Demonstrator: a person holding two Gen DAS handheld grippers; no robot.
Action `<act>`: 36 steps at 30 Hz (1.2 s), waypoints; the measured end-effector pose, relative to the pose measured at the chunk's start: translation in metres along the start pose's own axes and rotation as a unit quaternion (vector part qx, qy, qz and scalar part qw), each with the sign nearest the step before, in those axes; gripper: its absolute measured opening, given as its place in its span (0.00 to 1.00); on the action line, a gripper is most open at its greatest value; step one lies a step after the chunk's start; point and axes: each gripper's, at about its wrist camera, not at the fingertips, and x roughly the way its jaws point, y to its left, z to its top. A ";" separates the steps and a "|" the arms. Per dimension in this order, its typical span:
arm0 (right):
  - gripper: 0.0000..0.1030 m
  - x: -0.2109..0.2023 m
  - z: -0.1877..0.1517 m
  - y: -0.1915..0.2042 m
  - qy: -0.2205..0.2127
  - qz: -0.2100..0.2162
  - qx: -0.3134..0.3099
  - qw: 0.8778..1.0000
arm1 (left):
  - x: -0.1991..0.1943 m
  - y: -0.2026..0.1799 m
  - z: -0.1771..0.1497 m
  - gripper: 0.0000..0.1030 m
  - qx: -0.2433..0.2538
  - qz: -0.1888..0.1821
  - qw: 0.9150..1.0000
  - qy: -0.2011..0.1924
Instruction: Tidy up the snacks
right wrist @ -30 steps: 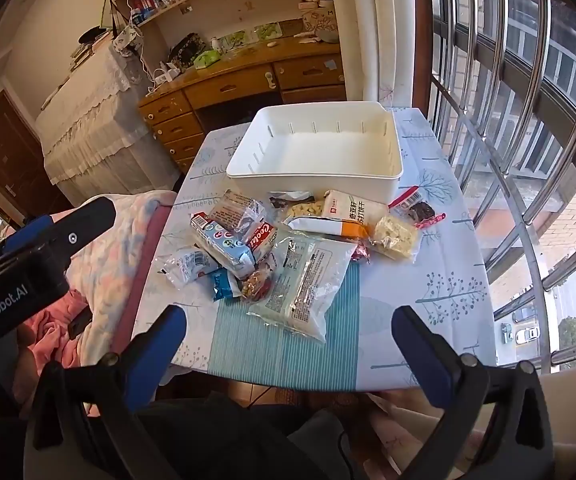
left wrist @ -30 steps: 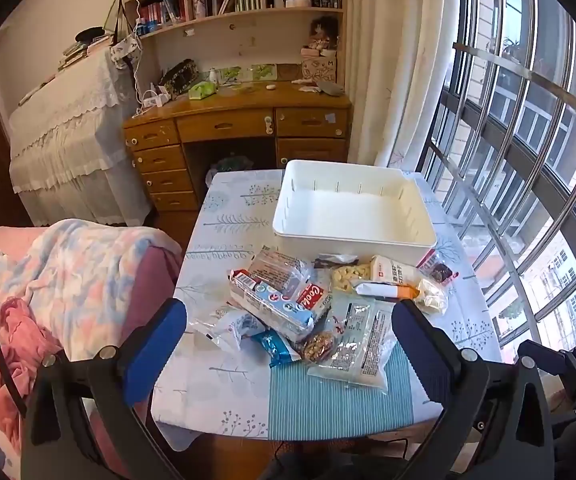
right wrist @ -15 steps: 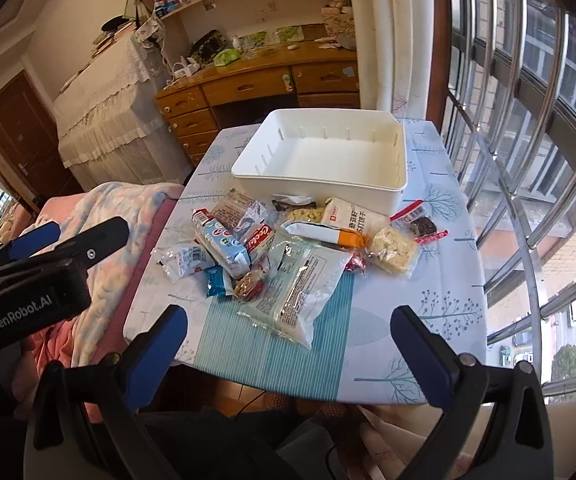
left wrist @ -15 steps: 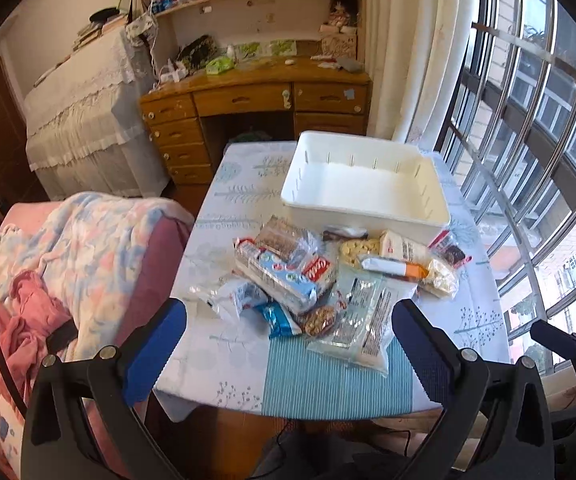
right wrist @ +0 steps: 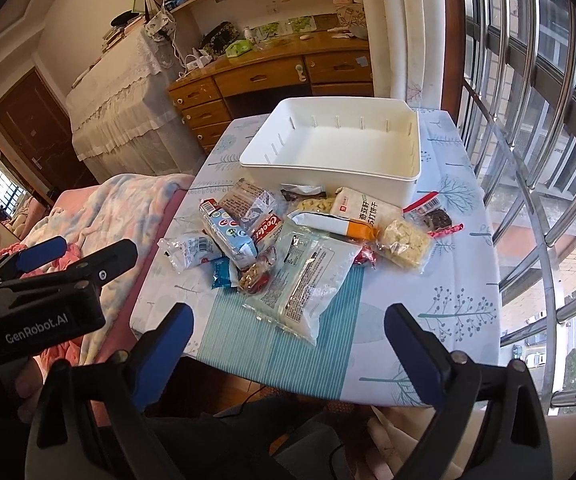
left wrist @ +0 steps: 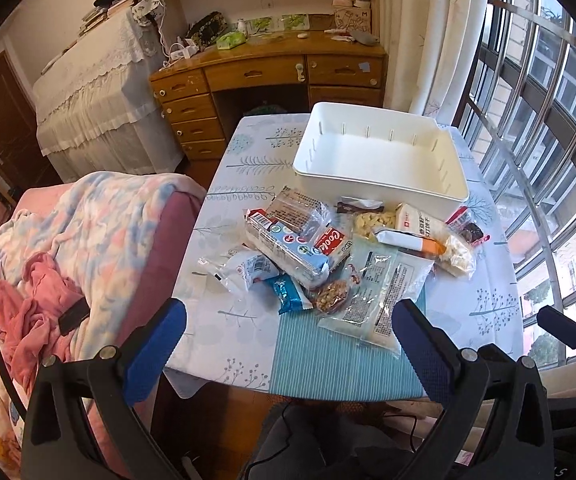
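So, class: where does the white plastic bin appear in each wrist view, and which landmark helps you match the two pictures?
Left wrist: white plastic bin upper centre-right, behind the snack pile.
Right wrist: bin upper centre, behind the pile.
Shared landmark: the wooden desk beyond the table.

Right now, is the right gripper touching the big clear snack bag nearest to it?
Apart. In the right wrist view, the right gripper hangs open before the table's near edge, and striped tablecloth shows between its fingers and the big clear snack bag.

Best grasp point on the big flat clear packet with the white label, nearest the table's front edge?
The large clear flat packet lies flat, its far end tucked among other snacks. Probably pinch its free near corner, where the bag is thinnest, coming low from the table's front edge.
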 end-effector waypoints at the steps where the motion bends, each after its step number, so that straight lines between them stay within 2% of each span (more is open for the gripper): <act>1: 0.94 0.001 0.000 0.000 0.001 -0.001 0.003 1.000 | 0.002 0.001 0.001 0.99 0.001 0.000 1.000 0.002; 9: 0.94 0.016 0.008 0.001 0.009 -0.023 0.058 0.998 | 0.022 0.026 0.016 0.99 0.007 -0.024 1.000 0.006; 15: 0.94 0.030 0.022 0.016 0.014 -0.058 0.114 0.992 | 0.045 0.067 0.036 0.99 -0.002 -0.053 0.998 0.015; 19: 0.94 0.044 0.031 0.035 0.020 -0.064 0.137 0.988 | 0.065 0.098 0.051 0.99 -0.006 -0.069 0.997 0.025; 27: 0.94 0.079 0.031 0.063 0.051 -0.077 0.203 0.975 | 0.129 0.152 0.066 0.99 -0.019 -0.099 0.989 0.106; 30: 0.94 0.087 0.027 0.068 0.059 -0.083 0.225 0.969 | 0.154 0.166 0.063 0.99 -0.027 -0.110 0.983 0.143; 36: 0.94 0.102 0.022 0.065 0.086 -0.092 0.266 0.956 | 0.202 0.177 0.054 0.99 -0.061 -0.128 0.965 0.223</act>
